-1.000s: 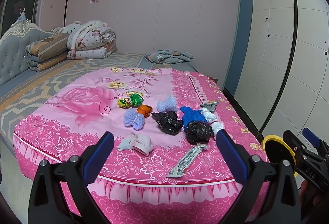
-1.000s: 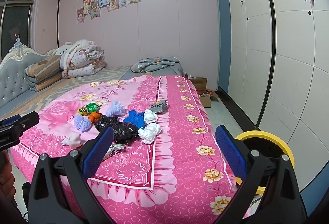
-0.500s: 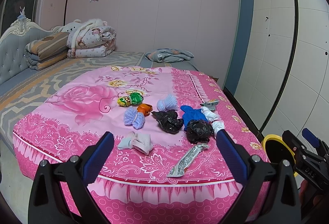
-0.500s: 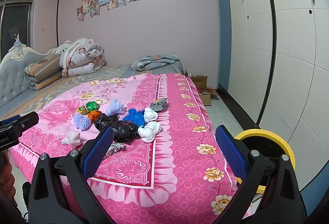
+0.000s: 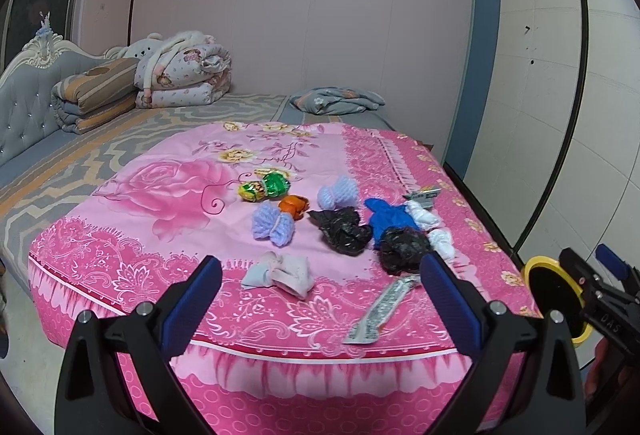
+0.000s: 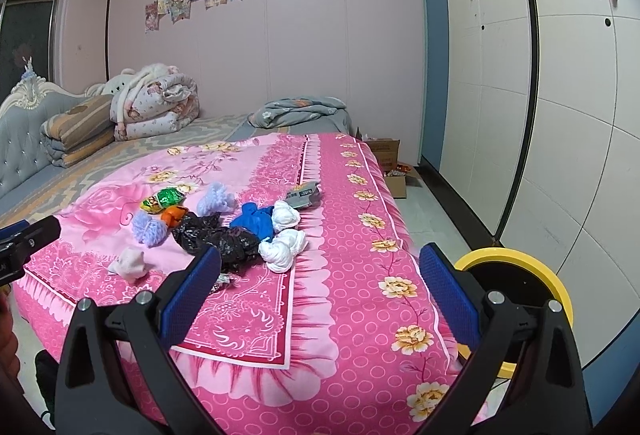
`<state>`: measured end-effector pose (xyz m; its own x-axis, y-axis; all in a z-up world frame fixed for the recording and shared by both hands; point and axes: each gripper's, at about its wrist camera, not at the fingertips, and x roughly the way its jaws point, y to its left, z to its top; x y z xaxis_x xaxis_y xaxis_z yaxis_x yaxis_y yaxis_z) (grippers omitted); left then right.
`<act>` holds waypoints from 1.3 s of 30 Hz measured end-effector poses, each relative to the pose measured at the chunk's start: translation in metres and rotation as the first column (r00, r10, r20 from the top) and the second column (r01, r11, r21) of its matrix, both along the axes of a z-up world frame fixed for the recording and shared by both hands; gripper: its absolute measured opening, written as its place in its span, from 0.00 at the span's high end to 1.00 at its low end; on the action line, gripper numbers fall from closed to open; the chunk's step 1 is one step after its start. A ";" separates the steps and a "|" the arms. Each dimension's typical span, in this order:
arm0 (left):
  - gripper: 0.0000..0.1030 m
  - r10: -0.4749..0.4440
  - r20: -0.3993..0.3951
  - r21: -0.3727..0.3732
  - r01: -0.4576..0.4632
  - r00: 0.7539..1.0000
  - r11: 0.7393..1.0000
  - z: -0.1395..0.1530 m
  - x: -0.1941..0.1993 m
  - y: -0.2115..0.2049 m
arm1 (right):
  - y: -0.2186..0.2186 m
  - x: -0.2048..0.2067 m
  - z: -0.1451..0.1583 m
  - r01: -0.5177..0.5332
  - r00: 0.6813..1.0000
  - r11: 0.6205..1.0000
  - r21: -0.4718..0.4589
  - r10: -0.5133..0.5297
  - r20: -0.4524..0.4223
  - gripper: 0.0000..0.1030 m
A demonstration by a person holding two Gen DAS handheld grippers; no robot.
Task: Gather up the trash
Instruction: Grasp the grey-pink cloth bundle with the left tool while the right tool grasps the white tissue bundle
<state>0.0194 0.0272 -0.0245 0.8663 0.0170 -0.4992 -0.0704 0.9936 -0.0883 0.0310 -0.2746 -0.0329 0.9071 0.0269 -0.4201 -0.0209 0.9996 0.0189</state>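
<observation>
Several pieces of trash lie in a cluster on the pink floral bedspread [image 5: 168, 195]: a green and yellow wrapper [image 5: 264, 188], an orange scrap [image 5: 294, 206], two lilac foam nets [image 5: 273, 225], black plastic bags [image 5: 342, 231], a blue wad [image 5: 385, 219], white wads [image 6: 283, 249], a pale cloth wad [image 5: 280, 273] and a silver wrapper [image 5: 380, 309]. A yellow-rimmed bin [image 6: 516, 281] stands on the floor right of the bed. My left gripper [image 5: 320, 291] is open, short of the bed's near edge. My right gripper [image 6: 320, 287] is open above the bed's corner, holding nothing.
Folded quilts [image 5: 180, 79] and a grey blanket [image 5: 336, 101] lie at the far end of the bed by the wall. White wardrobe doors [image 6: 540, 95] line the right side. Cardboard boxes [image 6: 394, 167] sit on the floor beyond the bed.
Both views have drifted slightly; the trash cluster sits a little higher in the frames. Both grippers stay open and nothing has been picked up.
</observation>
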 end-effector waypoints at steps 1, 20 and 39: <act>0.07 0.001 -0.006 0.005 -0.001 1.000 1.000 -0.002 0.002 0.003 | 0.000 0.002 -0.001 -0.003 1.000 1.000 -0.002 0.003 -0.003 0.08; 0.07 -0.002 -0.206 0.026 0.008 0.979 1.000 -0.058 0.074 0.056 | 0.006 0.121 -0.054 -0.084 0.956 0.995 0.050 0.094 -0.277 0.08; 0.07 -0.051 -0.244 0.036 0.061 0.969 0.997 -0.089 0.137 0.055 | 0.022 0.224 -0.089 -0.055 0.915 0.986 0.158 0.113 -0.387 0.08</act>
